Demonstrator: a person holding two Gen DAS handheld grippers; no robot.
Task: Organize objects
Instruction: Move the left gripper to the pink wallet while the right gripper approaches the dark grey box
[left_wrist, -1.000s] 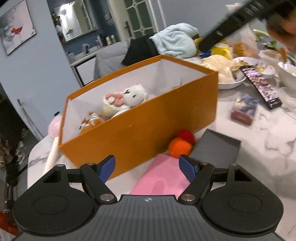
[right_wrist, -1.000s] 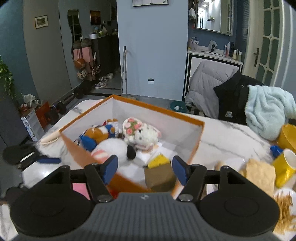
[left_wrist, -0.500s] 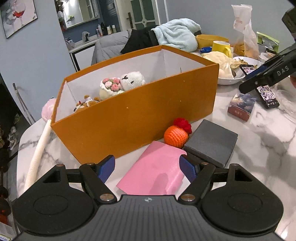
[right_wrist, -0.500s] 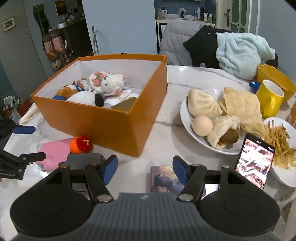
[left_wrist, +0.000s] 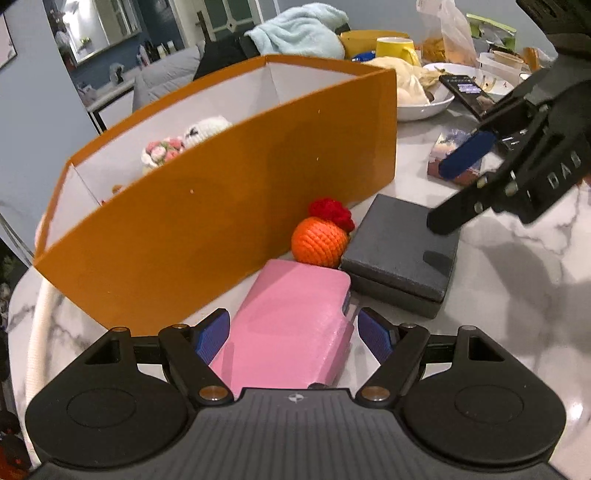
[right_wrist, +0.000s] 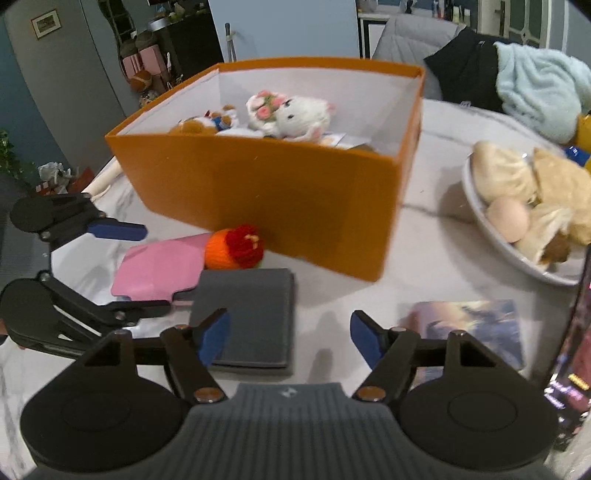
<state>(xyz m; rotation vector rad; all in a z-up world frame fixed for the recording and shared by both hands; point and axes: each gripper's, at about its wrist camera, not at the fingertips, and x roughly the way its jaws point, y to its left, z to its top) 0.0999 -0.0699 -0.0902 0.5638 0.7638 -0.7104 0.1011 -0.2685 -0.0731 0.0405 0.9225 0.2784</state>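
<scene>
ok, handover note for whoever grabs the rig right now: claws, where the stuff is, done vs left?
Left claw: open, straddling the near end of the pink case, pads not pressing.
Right claw: open, jaws just widened, low over the dark grey box; nothing gripped.
Orange box: holds the plush toys already.
Still out on the marble table: pink case, dark grey box, orange-and-red crochet ball against the box wall, and a printed card box right of the right claw.
Left to do: grip and box those.
</scene>
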